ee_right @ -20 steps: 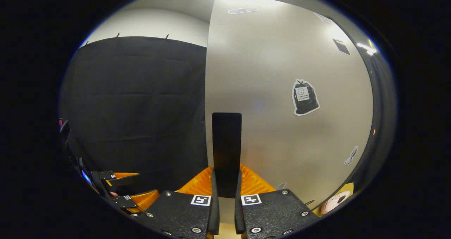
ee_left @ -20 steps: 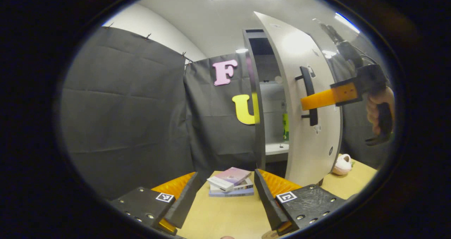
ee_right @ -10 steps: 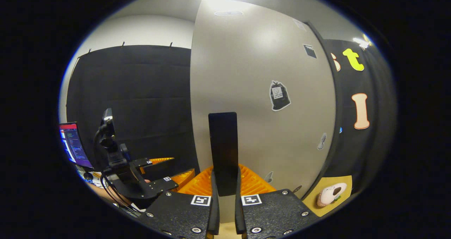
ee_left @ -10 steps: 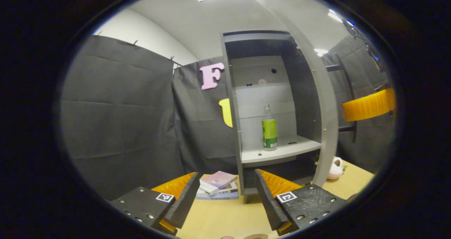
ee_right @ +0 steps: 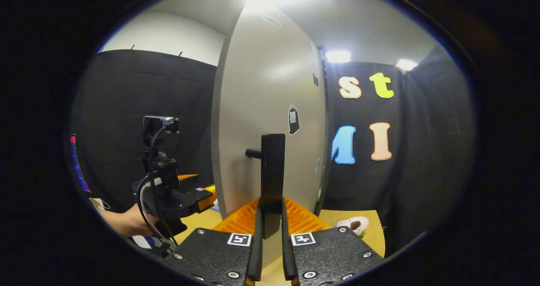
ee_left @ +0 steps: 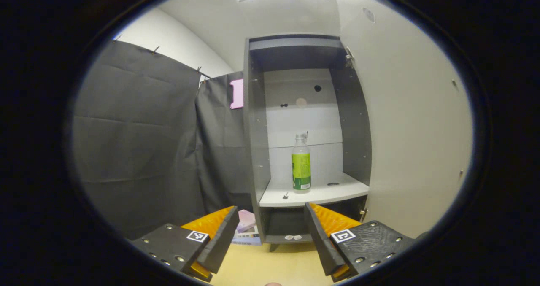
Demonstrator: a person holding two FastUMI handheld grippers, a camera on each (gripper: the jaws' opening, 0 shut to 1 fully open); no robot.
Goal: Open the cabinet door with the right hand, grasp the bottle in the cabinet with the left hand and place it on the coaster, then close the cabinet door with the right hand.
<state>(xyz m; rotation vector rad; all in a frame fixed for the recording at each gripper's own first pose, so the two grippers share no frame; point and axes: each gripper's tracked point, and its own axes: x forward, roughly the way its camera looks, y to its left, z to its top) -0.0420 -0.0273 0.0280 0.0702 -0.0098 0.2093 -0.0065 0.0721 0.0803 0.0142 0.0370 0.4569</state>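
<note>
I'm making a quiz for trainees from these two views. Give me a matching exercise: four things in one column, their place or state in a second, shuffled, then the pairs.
1. bottle
2. left tongs
3. right tongs
4. door

A. shut on the handle
B. swung wide open
C. upright on the shelf
D. open, holding nothing

Pairs: 1-C, 2-D, 3-A, 4-B

Bottle (ee_left: pixel 301 163) upright on cabinet shelf (ee_left: pixel 314 193); door (ee_left: pixel 411 121) swung right
</note>
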